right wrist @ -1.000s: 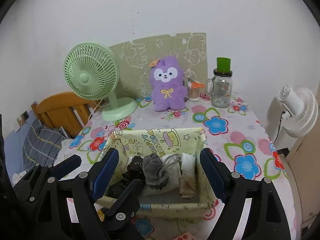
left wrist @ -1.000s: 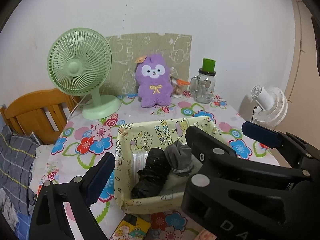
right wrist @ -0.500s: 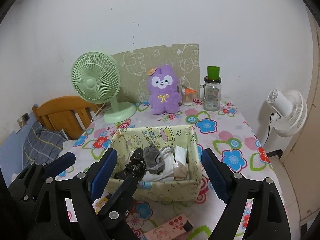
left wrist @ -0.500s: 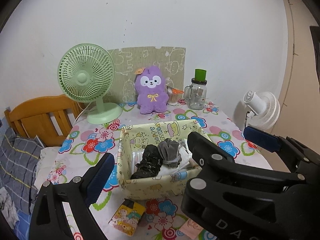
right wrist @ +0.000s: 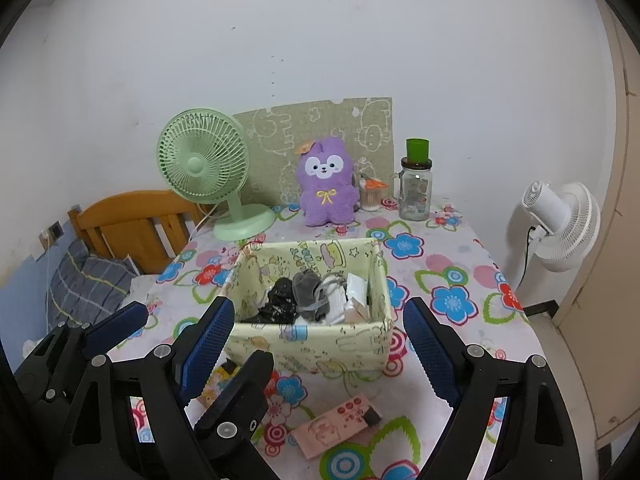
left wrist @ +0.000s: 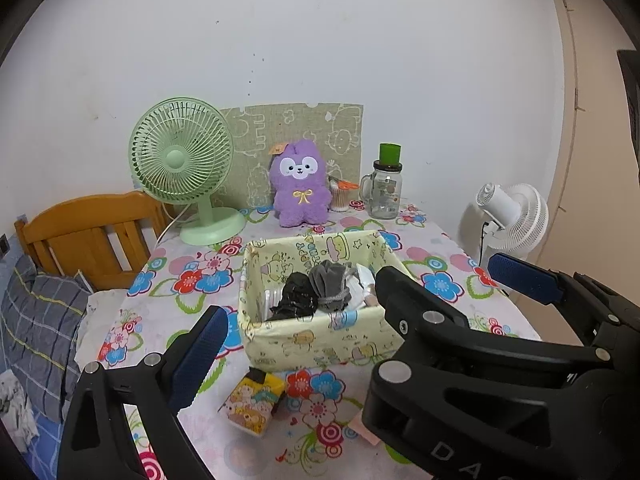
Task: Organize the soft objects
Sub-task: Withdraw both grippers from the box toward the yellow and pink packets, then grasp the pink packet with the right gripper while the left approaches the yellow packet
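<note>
A pale yellow fabric basket [left wrist: 320,336] [right wrist: 320,344] stands mid-table and holds a black sock roll [left wrist: 296,294] [right wrist: 280,298], a grey sock roll [left wrist: 330,284] [right wrist: 306,292] and white and beige cloth [right wrist: 344,300]. My left gripper [left wrist: 356,312] is open and empty, in front of the basket. My right gripper [right wrist: 316,332] is open and empty, its fingers either side of the basket's near wall but nearer the camera. The right gripper's body crosses the left wrist view [left wrist: 460,360].
A purple plush [left wrist: 300,184] [right wrist: 326,184], a green desk fan [left wrist: 184,160] [right wrist: 204,160], a glass jar with a green lid [left wrist: 386,188] [right wrist: 416,184] and a cotton-swab cup [right wrist: 370,196] stand at the table's back. A small cartoon box [left wrist: 252,400] and a pink card [right wrist: 340,424] lie near the front edge. A white fan [right wrist: 560,220] and a wooden headboard [left wrist: 88,232] flank the table.
Both grippers have drawn back from the basket and risen, so the basket looks smaller and farther. The front of the table with the cartoon box and pink card has come into view. Both stay open.
</note>
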{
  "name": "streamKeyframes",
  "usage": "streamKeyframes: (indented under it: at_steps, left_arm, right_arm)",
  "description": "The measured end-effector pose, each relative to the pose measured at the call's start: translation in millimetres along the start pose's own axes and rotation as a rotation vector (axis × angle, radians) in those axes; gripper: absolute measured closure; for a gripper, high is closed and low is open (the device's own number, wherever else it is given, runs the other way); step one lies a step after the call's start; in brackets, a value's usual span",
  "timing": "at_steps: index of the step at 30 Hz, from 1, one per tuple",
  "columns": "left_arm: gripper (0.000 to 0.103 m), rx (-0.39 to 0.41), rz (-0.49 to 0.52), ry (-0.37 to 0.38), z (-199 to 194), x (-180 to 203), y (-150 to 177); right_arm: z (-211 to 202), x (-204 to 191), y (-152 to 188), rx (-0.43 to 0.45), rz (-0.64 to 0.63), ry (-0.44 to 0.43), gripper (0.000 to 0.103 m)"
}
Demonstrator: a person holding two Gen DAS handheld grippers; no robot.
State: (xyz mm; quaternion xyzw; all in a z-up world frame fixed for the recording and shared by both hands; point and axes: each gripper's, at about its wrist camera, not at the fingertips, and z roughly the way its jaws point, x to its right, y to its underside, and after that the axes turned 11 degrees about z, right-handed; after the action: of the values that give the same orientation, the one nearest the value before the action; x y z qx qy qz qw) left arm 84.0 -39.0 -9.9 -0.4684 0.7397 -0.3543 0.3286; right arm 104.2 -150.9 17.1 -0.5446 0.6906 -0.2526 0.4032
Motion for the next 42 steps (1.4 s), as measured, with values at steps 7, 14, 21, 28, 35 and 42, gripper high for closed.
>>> streamKeyframes:
  at_steps: [7,14,21,28,35,42]
  left_arm:
    - [0.004,-0.006,0.001,0.006,-7,6,17]
    - [0.003,-0.036,0.006,0.007,-5,13,34]
    - [0.003,-0.062,-0.003,0.023,3,15,52]
    - [0.003,-0.087,0.002,0.038,14,15,69]
    - [0.003,-0.145,0.001,0.042,35,18,89]
    - [0.004,-0.209,-0.005,0.042,58,22,103]
  right_arm:
    - [-9,3,19,-0.009,0.002,0.02,0.014]
    - [-6,9,38,-0.036,0.017,0.024,0.014]
    - [2,13,58,-0.064,0.018,0.042,0.014]
    - [15,16,75,-0.095,0.031,0.065,0.014]
    - [35,23,91,-0.155,0.042,0.064,0.014]
    - [63,39,103,-0.238,0.07,0.085,0.014]
